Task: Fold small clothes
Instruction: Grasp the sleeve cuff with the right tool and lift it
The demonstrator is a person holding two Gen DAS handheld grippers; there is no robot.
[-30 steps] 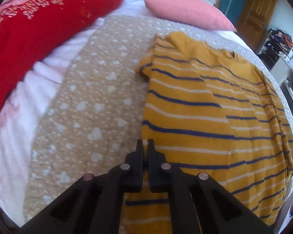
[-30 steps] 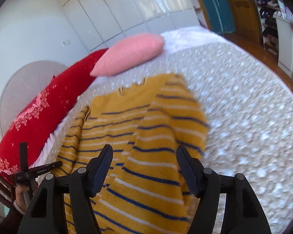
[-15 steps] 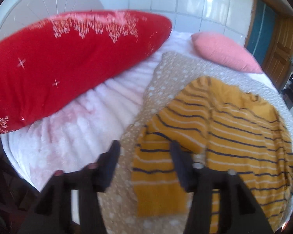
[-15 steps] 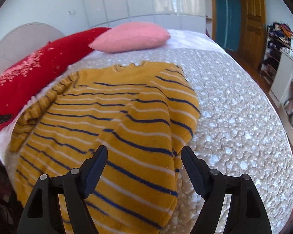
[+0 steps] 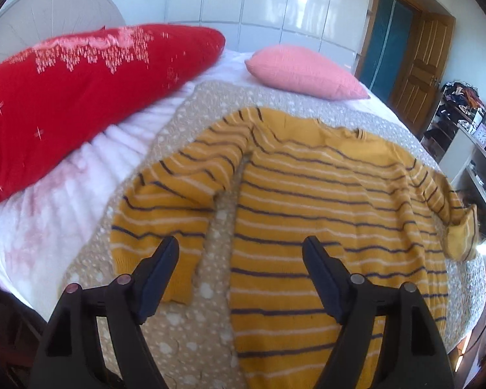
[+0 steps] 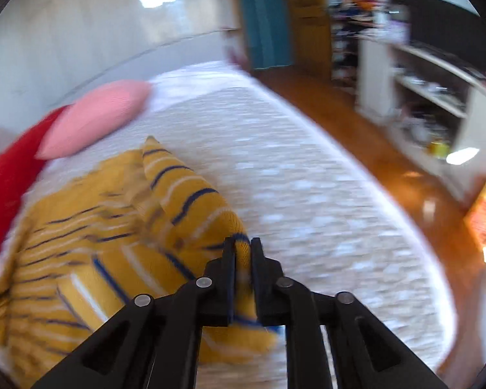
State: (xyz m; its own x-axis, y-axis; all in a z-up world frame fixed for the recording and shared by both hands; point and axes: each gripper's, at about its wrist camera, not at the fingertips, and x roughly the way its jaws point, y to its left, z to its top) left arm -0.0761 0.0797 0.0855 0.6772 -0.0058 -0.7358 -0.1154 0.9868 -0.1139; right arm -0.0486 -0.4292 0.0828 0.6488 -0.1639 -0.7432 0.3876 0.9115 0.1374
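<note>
A mustard-yellow sweater (image 5: 307,201) with navy and white stripes lies spread on the bed, its left sleeve (image 5: 165,201) laid out flat beside the body. My left gripper (image 5: 239,256) hovers over the sweater's lower edge, jaws still opening, nothing between them. In the blurred right wrist view the sweater (image 6: 90,259) fills the left side. My right gripper (image 6: 242,253) is closing, and its pads pinch the right sleeve (image 6: 191,201) near the cuff, lifting it in a ridge.
A red cushion (image 5: 74,97) and a pink pillow (image 5: 304,71) lie at the head of the bed. The spotted beige bedspread (image 6: 291,178) runs to the bed's right edge. Beyond it are wooden floor (image 6: 388,149) and white shelves (image 6: 437,97).
My left gripper let go of the left sleeve, opened and pulled back and up. My right gripper swung right and closed from wide open onto the right sleeve.
</note>
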